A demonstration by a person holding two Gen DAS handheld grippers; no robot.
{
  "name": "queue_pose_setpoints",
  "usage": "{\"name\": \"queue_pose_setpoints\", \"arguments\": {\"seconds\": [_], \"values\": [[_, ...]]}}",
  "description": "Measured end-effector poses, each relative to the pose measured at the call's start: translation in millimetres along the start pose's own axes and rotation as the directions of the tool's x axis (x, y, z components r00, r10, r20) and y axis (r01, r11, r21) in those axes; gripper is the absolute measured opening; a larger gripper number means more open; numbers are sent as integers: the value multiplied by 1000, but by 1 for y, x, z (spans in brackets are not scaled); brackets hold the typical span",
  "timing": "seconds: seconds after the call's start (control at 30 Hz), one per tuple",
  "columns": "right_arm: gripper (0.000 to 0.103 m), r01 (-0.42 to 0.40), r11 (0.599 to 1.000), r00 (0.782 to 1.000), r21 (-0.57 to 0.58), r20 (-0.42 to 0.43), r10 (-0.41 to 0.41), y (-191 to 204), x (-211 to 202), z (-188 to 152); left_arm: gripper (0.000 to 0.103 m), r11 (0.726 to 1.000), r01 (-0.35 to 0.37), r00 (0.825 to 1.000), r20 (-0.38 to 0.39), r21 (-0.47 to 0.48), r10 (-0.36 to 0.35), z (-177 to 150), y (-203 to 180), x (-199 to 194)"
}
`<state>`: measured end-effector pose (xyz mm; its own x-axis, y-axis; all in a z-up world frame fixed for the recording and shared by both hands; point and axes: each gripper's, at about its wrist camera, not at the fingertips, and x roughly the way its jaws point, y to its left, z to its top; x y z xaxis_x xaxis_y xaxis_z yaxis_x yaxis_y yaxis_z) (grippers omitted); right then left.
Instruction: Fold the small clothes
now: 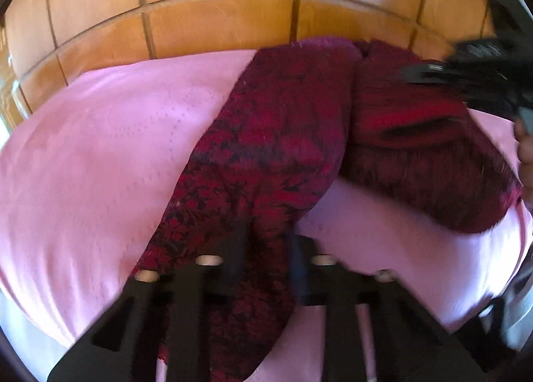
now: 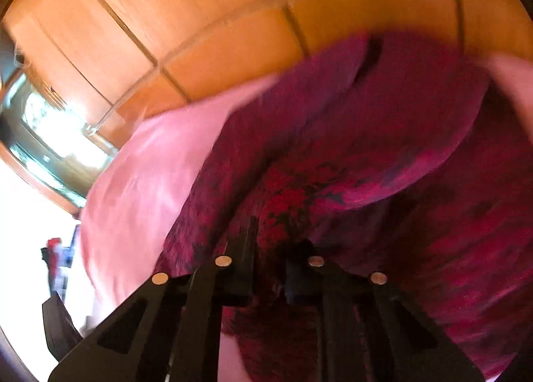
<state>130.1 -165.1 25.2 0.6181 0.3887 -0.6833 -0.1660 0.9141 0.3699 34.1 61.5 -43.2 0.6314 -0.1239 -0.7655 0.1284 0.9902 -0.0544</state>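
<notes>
A dark red garment point(image 1: 266, 149) with a black flower print lies across the pink sheet point(image 1: 100, 149). Its long near strip runs down between the black fingers of my left gripper point(image 1: 266, 248), which is shut on the cloth. At the right the garment is lifted and folded over point(image 1: 416, 135), and the other gripper point(image 1: 466, 75) shows there, blurred, with a hand at the frame edge. In the right wrist view my right gripper point(image 2: 271, 248) is shut on a raised fold of the same garment point(image 2: 333, 165), which hangs in front of it.
A glossy wooden headboard point(image 1: 216, 19) with panel lines rises just behind the bed. In the right wrist view a bright window or mirror point(image 2: 56, 135) stands at the left, and the pink sheet point(image 2: 140, 182) falls away to that side.
</notes>
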Motion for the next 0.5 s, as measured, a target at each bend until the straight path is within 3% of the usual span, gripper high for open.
{"name": "queue_pose_setpoints", "arguments": {"seconds": [0.1,0.2,0.33,0.5], "values": [[11,119,993,986,-21,124,-116,-27,-39,14,11,998,23,999,32,-62,-22,17,12,-7],[11,238,971,952,30,189,-240,-72,-65,29,10,995,1,997,72,-101,7,38,28,-12],[11,338,927,911,164,189,-366,-143,-79,43,10,989,-69,989,121,-128,84,67,51,-13],[11,401,839,874,369,122,-471,-234,-79,62,9,964,-160,973,132,-212,191,114,99,0]]}}
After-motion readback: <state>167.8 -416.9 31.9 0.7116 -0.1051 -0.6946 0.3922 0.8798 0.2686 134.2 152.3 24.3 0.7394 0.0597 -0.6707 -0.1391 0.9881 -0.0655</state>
